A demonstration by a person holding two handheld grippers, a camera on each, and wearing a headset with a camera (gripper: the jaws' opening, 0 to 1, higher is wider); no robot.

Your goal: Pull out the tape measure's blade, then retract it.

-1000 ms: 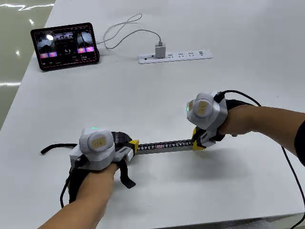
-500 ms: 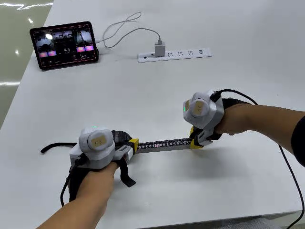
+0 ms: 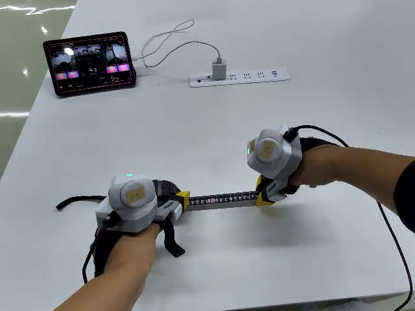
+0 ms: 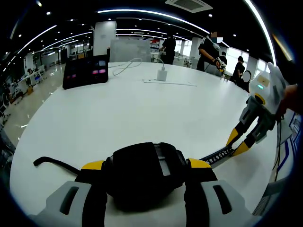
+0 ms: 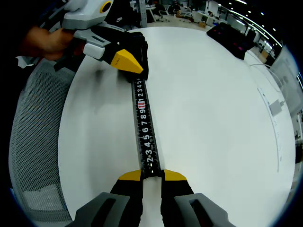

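In the head view, the left gripper [image 3: 176, 202] is clamped on the black rubber-coated tape measure case [image 3: 165, 190], which rests on the white workbench top [image 3: 194, 129]. The right gripper [image 3: 262, 196] pinches the free end of the black white-numbered blade [image 3: 220, 199], which lies drawn out flat between the two. A dark tablet with a lit screen [image 3: 89, 61] and a white power strip [image 3: 238, 76] sit well apart at the far side.

In the left gripper view, the case sits squeezed between the yellow-tipped jaws. The blade runs off right to the right gripper.

In the right gripper view, the jaws are closed on the blade's tip. Its numbers run away toward the case in the left gripper.
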